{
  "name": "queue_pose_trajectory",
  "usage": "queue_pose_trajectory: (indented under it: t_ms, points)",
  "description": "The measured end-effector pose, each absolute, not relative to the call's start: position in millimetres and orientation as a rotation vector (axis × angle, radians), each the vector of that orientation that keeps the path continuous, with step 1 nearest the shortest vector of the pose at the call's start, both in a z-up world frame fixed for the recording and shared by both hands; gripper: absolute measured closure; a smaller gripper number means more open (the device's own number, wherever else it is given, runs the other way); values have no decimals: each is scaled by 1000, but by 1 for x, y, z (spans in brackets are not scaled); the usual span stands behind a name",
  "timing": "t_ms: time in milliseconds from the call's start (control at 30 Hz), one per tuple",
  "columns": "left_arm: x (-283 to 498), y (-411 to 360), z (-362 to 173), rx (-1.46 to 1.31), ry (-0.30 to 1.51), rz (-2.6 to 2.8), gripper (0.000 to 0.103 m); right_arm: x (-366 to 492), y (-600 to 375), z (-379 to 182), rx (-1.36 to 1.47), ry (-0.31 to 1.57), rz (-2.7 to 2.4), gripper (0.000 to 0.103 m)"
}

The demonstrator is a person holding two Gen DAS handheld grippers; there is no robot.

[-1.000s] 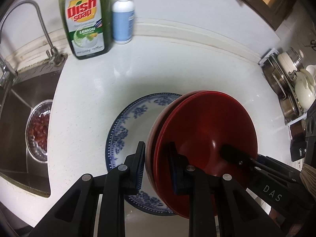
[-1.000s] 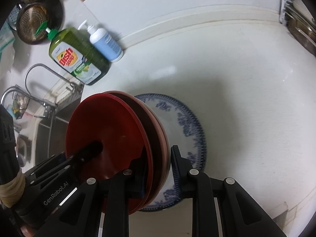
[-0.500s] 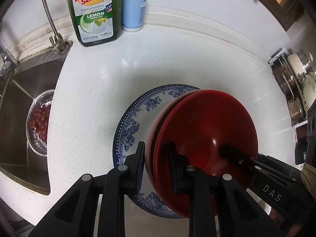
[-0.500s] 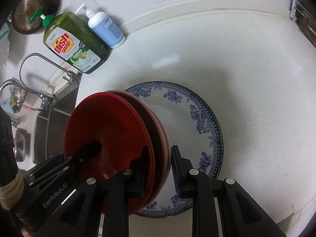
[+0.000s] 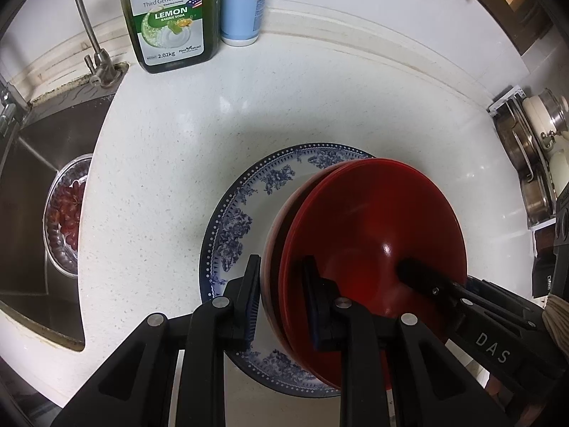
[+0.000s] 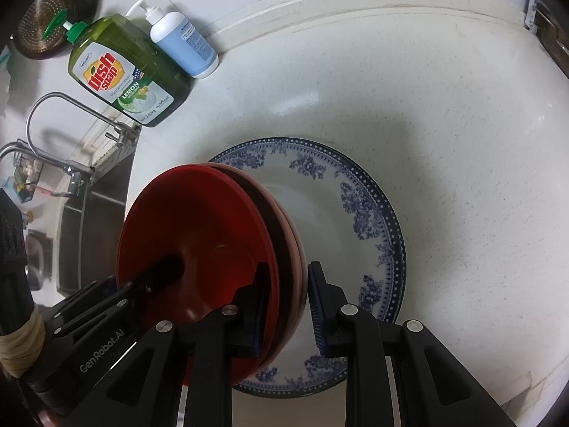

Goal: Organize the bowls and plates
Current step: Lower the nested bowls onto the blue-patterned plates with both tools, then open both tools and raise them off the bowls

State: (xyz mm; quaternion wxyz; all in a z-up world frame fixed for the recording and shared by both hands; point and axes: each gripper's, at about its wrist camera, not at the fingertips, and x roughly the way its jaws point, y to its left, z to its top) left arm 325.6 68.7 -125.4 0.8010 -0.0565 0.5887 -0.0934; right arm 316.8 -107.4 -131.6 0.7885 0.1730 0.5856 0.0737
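red bowls [image 5: 373, 220] clamped between both tools, over blue plate [image 5: 242, 210]

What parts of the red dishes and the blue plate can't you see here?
- Red dishes: both views, stacked edge-on, so their number is unclear.
- Blue-patterned plate: both views, the dishes hide its middle, so contact is unclear.
- Dish soap bottle: left wrist view, top cut off.

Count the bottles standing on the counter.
2: a green dish soap bottle by the tap, and a smaller blue-and-white pump bottle right beside it. Others may be out of view.
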Motion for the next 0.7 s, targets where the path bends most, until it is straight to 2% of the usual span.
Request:
queue_pose_trajectory:
  t_ms: [300,367,467,533,600,667,700]
  points:
    - [326,71,-128,-118,1256,-217,78,316,-108,-130,364,1246,170,80]
    - [324,69,-123,-72,1224,-208,64,315,-109,-130,369,1242,178,79]
    - [321,71,-114,-25,1167,-180,53,311,-109,-124,354,1203,178,76]
    - [318,74,-106,-19,1139,-175,45,304,-108,-115,318,1157,164,68]
    - [309,79,-94,-12,1084,-165,41,295,-110,-102,276,1110,125,58]
    - [299,81,-82,12,1017,-161,27,284,-113,-88,249,1057,88,57]
    - [290,80,-75,29,969,-161,24,278,-114,-81,236,1031,73,55]
